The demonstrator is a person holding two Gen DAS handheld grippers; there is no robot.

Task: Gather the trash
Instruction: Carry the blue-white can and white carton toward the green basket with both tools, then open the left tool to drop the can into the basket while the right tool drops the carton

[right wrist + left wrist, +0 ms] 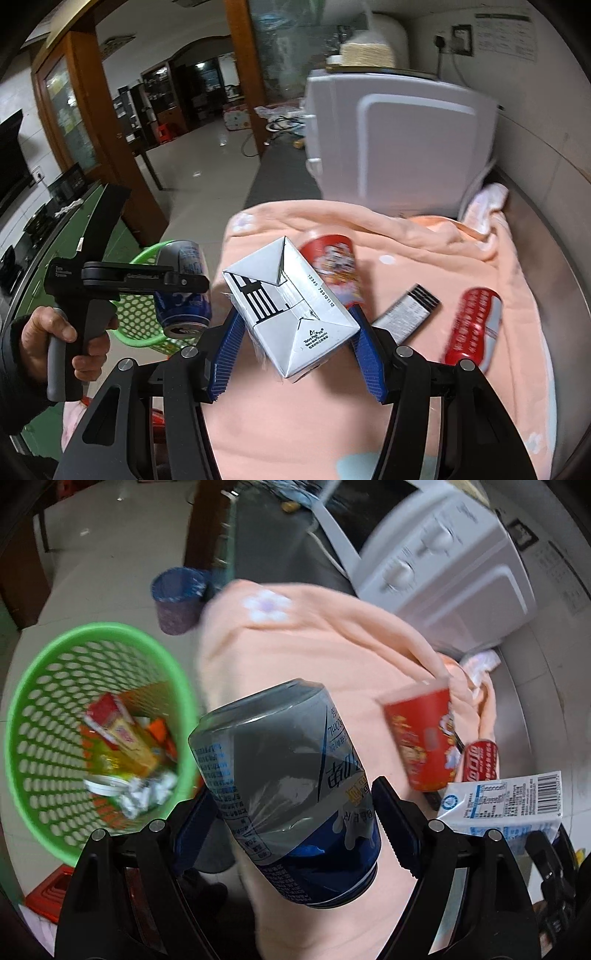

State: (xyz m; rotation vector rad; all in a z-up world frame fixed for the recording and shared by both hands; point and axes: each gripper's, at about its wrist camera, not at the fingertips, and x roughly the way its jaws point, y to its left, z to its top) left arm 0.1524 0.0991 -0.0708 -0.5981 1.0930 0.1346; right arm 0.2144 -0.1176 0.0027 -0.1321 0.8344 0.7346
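Observation:
My left gripper (295, 823) is shut on a grey and blue beer can (280, 786), held above the peach cloth's left edge, just right of the green mesh bin (44, 716) on the floor. The bin holds wrappers and crumpled paper. My right gripper (295, 339) is shut on a white milk carton (291, 314), held above the cloth. The carton (502, 805) shows at the right of the left wrist view. The beer can (183, 288) and bin (147, 332) show in the right wrist view. A red cup (332, 262), a red can (472, 325) and a flat dark wrapper (406, 314) lie on the cloth.
The peach cloth (406, 387) covers a counter beside a white appliance (388, 140). A small purple-blue bin (177, 598) stands on the floor beyond the green one. The red cup (424, 738) and red can (480, 760) lie right of my left gripper.

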